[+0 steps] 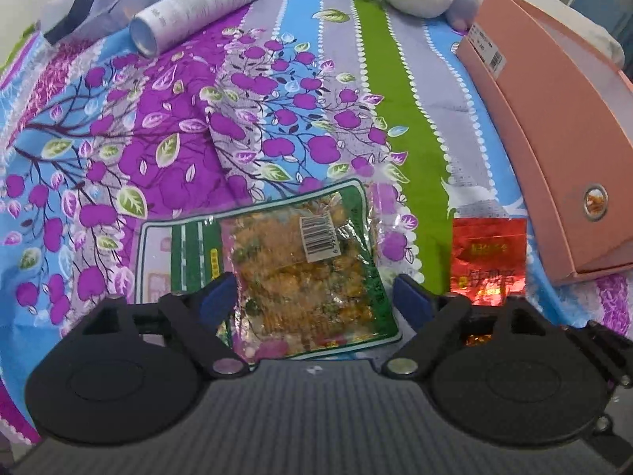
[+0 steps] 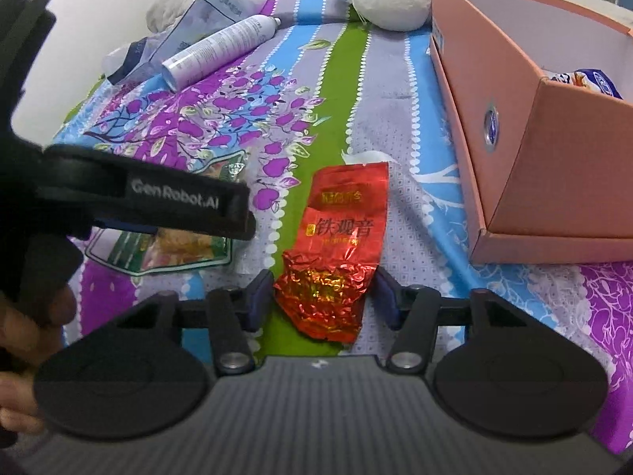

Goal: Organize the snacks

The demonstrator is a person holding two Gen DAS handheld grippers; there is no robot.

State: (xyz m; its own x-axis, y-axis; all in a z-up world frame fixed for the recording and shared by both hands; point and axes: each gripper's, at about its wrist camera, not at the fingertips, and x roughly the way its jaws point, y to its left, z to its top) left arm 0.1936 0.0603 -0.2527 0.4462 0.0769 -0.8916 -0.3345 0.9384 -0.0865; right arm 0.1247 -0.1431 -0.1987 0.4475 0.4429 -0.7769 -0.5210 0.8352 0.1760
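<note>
1. Lying flat on a flowered, striped sheet (image 1: 308,91): a green-edged clear snack bag (image 1: 304,269) with a barcode sticker, and to its right a red foil packet (image 2: 336,253) printed with gold characters.
2. Hanging over the snack bag: left gripper (image 1: 312,297), jaws spread wide, one blue pad (image 1: 215,295) at the bag's left edge, the other standing off its right edge; whether the left pad is touching the film, cannot tell. No squeeze showing in the bag.
3. Straddling the crumpled lower end of the red packet: right gripper (image 2: 320,301), jaws partly spread, left pad (image 2: 259,297) just beside or touching the foil, right pad near the foil's other side with a thin gap. Packet resting on the sheet, not lifted.
4. Showing in the right wrist view: the left gripper as a black arm across the left side, over the snack bag, with part of a hand (image 2: 27,328) at the lower left edge.
5. Sitting at the right on the sheet: an open pink box (image 2: 514,138), well apart from the snack bag, near the red packet; a blue-and-white wrapped item (image 2: 589,81) lying inside.
6. Lying toward the far side: a white spray can (image 2: 221,49) on its side, a clear pouch (image 2: 205,19) beside it, and a white plush toy (image 2: 389,2) next to the box's far corner.
</note>
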